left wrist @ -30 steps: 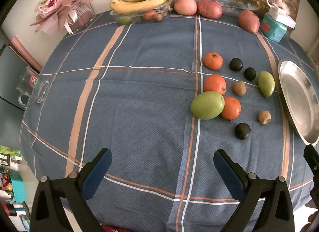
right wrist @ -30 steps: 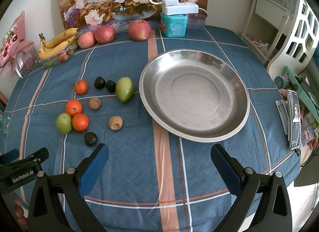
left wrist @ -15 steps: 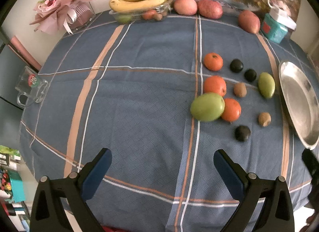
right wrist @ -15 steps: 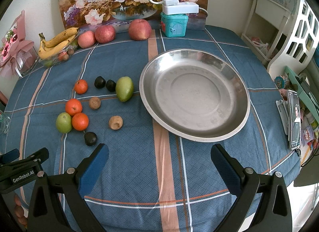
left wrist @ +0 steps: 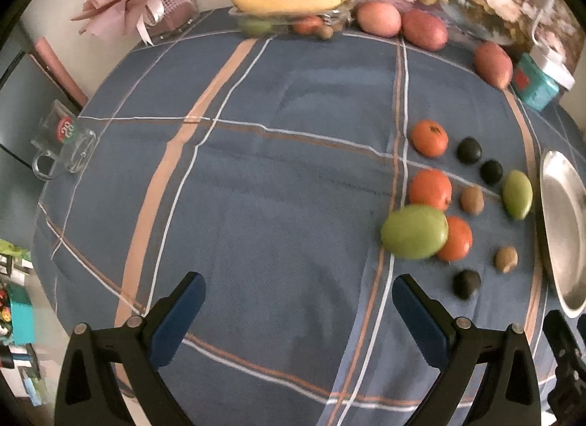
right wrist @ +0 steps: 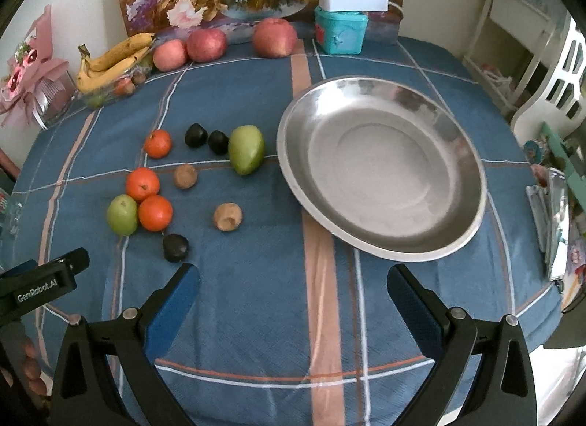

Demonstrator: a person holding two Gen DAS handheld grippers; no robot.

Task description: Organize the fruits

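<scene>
Left gripper [left wrist: 298, 310]: jaws spread wide, nothing between them, above the tablecloth [left wrist: 274, 184].
Right gripper [right wrist: 293, 296]: jaws wide apart, empty.
Loose fruits: oranges [right wrist: 155, 212], green mangoes [right wrist: 245, 148] and dark avocados [right wrist: 175, 247] at 10 o'clock of the right gripper.
Steel plate [right wrist: 465, 228]: at 1 o'clock, beside the fruits.

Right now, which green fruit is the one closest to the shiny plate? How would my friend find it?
Find the big steel plate on the blue cloth. Just left of its rim lies a green mango, beside two dark fruits. The other green mango sits far off, touching the oranges.
</scene>
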